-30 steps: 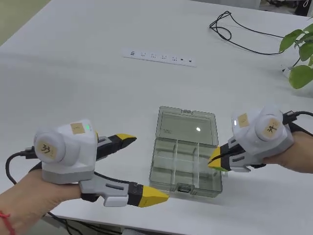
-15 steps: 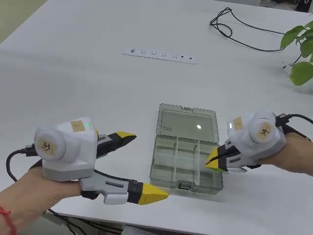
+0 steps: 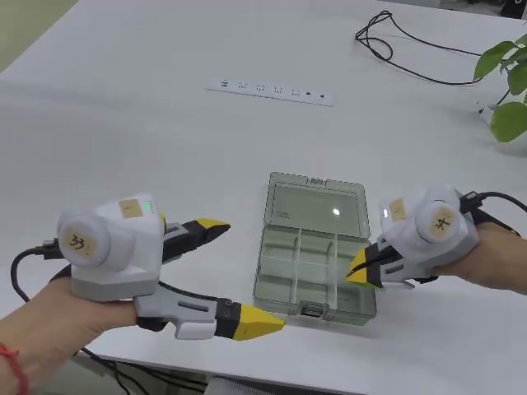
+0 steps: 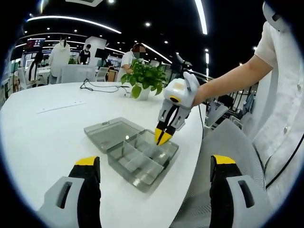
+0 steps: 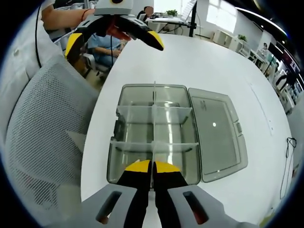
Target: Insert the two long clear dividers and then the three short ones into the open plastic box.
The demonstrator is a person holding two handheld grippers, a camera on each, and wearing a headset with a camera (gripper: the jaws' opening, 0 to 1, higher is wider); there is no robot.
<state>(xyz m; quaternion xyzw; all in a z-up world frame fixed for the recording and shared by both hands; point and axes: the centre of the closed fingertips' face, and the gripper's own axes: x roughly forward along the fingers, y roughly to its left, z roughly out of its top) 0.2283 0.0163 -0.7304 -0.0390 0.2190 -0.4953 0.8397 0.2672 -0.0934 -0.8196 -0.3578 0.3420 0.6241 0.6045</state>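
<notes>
The smoky clear plastic box (image 3: 262,276) lies open near the table's front edge, its lid (image 3: 317,210) flat behind it. Clear dividers stand inside it, two crosswise (image 5: 154,108) and short pieces along the middle. My right gripper (image 3: 360,274) is over the box's right end, shut on a thin clear short divider (image 5: 153,151) that stands upright in the nearest row. In the left gripper view the right gripper (image 4: 163,136) points down into the box (image 4: 124,161). My left gripper (image 3: 239,273) hovers left of the box, wide open and holding nothing.
A white power strip (image 3: 270,92) lies further back on the table, with a black cable (image 3: 403,49) at the far right and a green plant (image 3: 510,90) at the right edge. A mesh chair (image 5: 42,123) stands by the table's front edge.
The right gripper has edged slightly left over the box and stays shut. The left gripper has hardly moved. The head camera has shifted a little.
</notes>
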